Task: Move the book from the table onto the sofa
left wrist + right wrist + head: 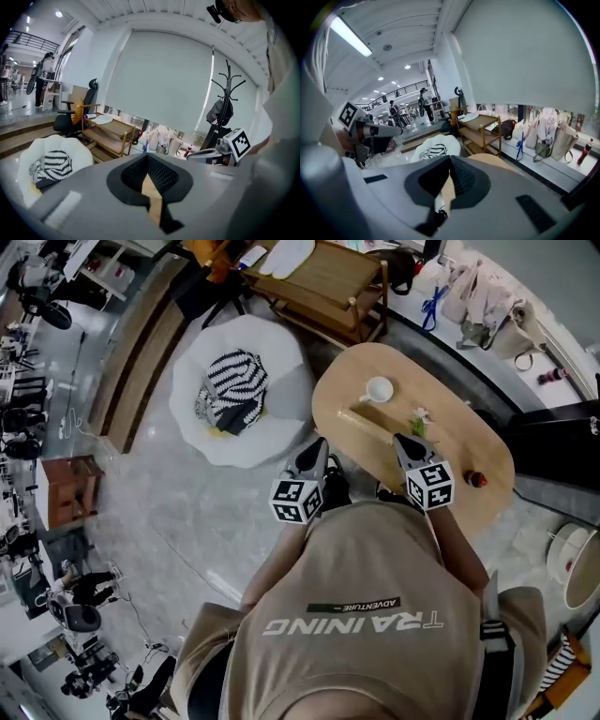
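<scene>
Meeting pad to pad with nothing between them, the jaws of the left gripper (314, 454) and the right gripper (405, 444) hang at the near edge of the table (469, 442). On the table, the tan book (373, 420) lies flat just beside the cup (379, 390). The white sofa (281, 362) stands to the table's left.

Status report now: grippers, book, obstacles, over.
Left gripper, right gripper shut, empty, at oval table. Book, seemingly the flat tan slab, untouched there. White cup, small flower beside it.
</scene>
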`<state>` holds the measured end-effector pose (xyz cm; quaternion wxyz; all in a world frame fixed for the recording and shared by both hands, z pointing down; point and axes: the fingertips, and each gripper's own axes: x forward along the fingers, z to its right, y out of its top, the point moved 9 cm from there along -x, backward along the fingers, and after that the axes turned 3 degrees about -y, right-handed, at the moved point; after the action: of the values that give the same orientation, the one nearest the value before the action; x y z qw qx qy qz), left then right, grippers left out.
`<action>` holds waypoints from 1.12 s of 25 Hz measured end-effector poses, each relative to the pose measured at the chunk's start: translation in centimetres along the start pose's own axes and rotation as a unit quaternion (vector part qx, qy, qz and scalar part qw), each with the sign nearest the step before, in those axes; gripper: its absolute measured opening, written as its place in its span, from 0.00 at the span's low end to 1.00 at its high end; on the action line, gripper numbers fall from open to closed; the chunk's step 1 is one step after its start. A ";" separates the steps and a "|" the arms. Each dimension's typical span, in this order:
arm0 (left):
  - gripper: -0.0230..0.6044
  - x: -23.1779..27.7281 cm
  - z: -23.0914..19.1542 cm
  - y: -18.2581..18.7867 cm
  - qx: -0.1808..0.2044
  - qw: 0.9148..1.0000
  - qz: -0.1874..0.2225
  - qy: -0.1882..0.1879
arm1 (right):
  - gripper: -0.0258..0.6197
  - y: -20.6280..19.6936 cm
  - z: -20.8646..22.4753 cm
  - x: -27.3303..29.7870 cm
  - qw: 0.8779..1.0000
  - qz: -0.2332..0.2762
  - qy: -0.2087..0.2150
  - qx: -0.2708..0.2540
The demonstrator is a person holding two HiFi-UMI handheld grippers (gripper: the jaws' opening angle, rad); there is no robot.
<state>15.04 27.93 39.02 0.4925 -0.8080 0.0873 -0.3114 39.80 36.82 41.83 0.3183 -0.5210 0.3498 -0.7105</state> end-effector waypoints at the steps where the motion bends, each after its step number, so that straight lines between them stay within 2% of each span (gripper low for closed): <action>1: 0.02 0.4 -0.9 0.7 0.004 1.000 -0.004 -0.013 | 0.05 0.4 -0.3 0.5 1.000 -0.005 -0.006 -0.009; 5: 0.02 1.4 -3.7 3.5 0.059 0.995 0.000 -0.081 | 0.05 2.3 -1.4 1.7 0.998 -0.016 -0.024 -0.062; 8: 0.02 2.8 -5.7 3.7 0.098 0.987 -0.018 -0.127 | 0.05 2.7 -2.5 2.8 0.997 -0.009 -0.050 -0.055; 11: 0.02 4.3 -6.6 4.3 0.114 0.978 -0.040 -0.173 | 0.05 2.8 -3.9 3.2 0.997 -0.007 -0.070 -0.032; 14: 0.02 5.5 -6.4 5.2 0.117 0.971 -0.040 -0.202 | 0.05 2.8 -4.2 3.2 0.997 -0.006 -0.078 -0.008; 16: 0.02 5.5 -6.3 5.7 0.112 0.972 -0.032 -0.204 | 0.05 2.5 -4.3 3.2 0.996 -0.003 -0.086 -0.002; 19: 0.02 5.3 -6.4 6.3 0.106 0.977 -0.009 -0.183 | 0.05 2.6 -3.9 3.1 0.995 0.004 -0.101 -0.001; 22: 0.02 4.6 -6.7 6.0 0.105 0.981 -0.013 -0.165 | 0.05 2.5 -3.8 2.7 0.994 0.005 -0.111 0.010; 26: 0.02 4.5 -7.7 5.8 0.110 0.982 -0.011 -0.155 | 0.05 2.9 -3.8 3.8 0.995 0.006 -0.101 -0.007; 28: 0.02 4.4 -7.9 4.9 0.096 0.984 -0.014 -0.147 | 0.05 2.3 -4.3 4.1 0.996 -0.003 -0.091 -0.018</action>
<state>14.62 17.64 39.21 0.5705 -0.7953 -0.0274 -0.2032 34.85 32.84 41.13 0.3369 -0.5901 0.3307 -0.6549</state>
